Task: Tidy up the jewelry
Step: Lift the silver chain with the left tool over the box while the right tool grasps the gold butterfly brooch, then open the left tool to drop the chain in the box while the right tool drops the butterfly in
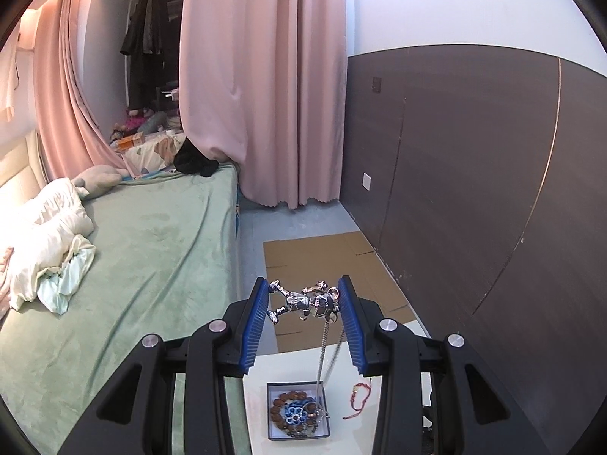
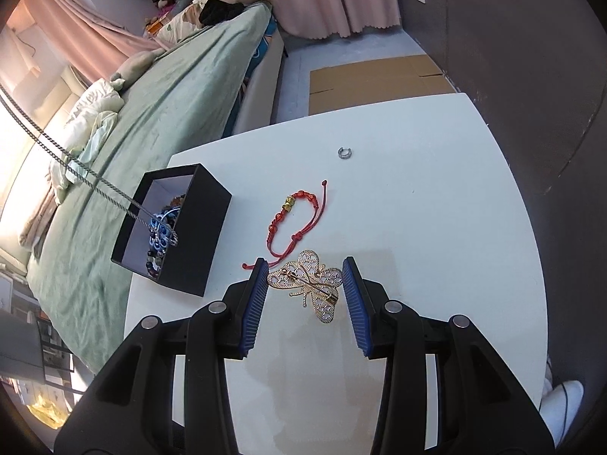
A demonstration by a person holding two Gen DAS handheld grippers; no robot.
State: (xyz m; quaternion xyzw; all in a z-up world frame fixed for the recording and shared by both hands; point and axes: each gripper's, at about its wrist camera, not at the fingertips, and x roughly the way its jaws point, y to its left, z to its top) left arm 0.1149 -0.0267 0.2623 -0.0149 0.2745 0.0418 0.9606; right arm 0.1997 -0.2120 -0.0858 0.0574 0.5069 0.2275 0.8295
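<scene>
My left gripper [image 1: 303, 299] is shut on a silver figure pendant [image 1: 303, 300], held high above the white table [image 1: 364, 428]. Its chain [image 1: 324, 356] hangs down into the black jewelry box [image 1: 297, 410], which holds beaded bracelets. In the right wrist view the chain [image 2: 76, 167] runs into the same box [image 2: 197, 227]. My right gripper [image 2: 303, 288] is open just above the table, its fingers on either side of a gold butterfly brooch [image 2: 311, 288]. A red cord bracelet [image 2: 296, 220] lies just beyond it, and a small silver ring [image 2: 344, 152] lies farther back.
The white table [image 2: 436, 227] stands beside a bed with a green cover [image 2: 151, 121]. Flat cardboard [image 2: 379, 79] lies on the floor behind the table. A dark wall panel [image 1: 474, 189] is on the right, pink curtains [image 1: 265, 76] at the back.
</scene>
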